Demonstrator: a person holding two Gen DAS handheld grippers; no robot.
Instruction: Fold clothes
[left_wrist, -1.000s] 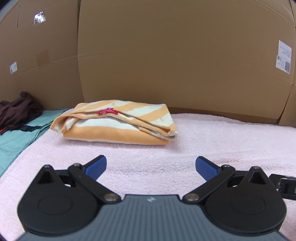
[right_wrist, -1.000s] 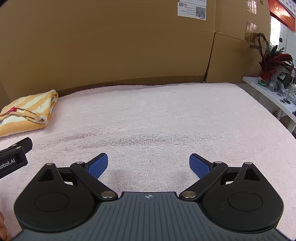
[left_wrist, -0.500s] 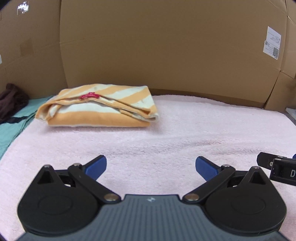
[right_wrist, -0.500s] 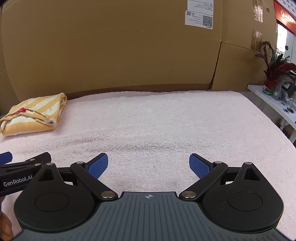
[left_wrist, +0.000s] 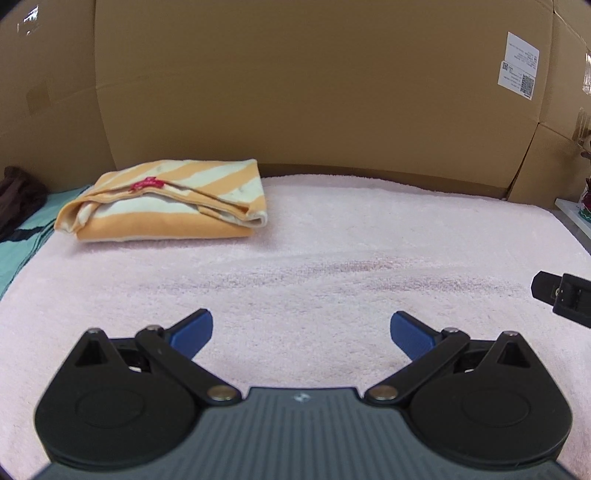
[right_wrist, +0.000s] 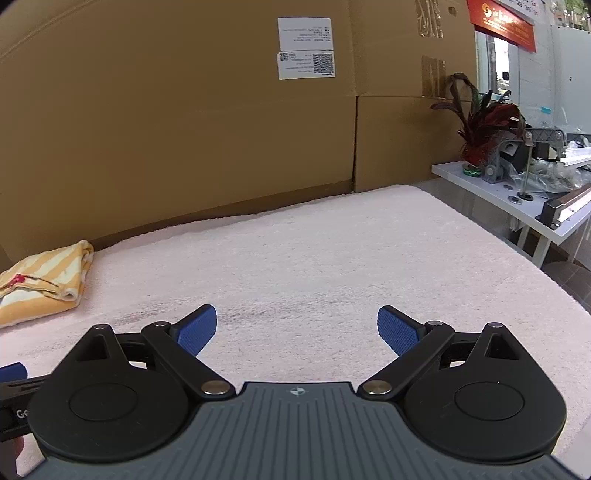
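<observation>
A folded orange-and-white striped garment (left_wrist: 166, 201) with a small red tag lies at the far left of the pink towel surface (left_wrist: 332, 258); the right wrist view shows the garment (right_wrist: 40, 284) at its left edge. My left gripper (left_wrist: 301, 328) is open, well short of the garment, with nothing between its blue pads. My right gripper (right_wrist: 297, 326) is open too, over bare towel (right_wrist: 314, 266), empty. Part of the right gripper (left_wrist: 563, 297) shows at the left wrist view's right edge.
Tall cardboard panels (left_wrist: 314, 92) wall the back. A teal cloth (left_wrist: 18, 243) and a dark brown garment (left_wrist: 18, 195) lie left of the towel. To the right stands a white table (right_wrist: 517, 206) with a red-leafed plant (right_wrist: 480, 125) and metal hardware.
Both grippers have drawn back and swung rightward; the striped garment now sits farther away and more to the left. Both stay open. The garment has not moved.
</observation>
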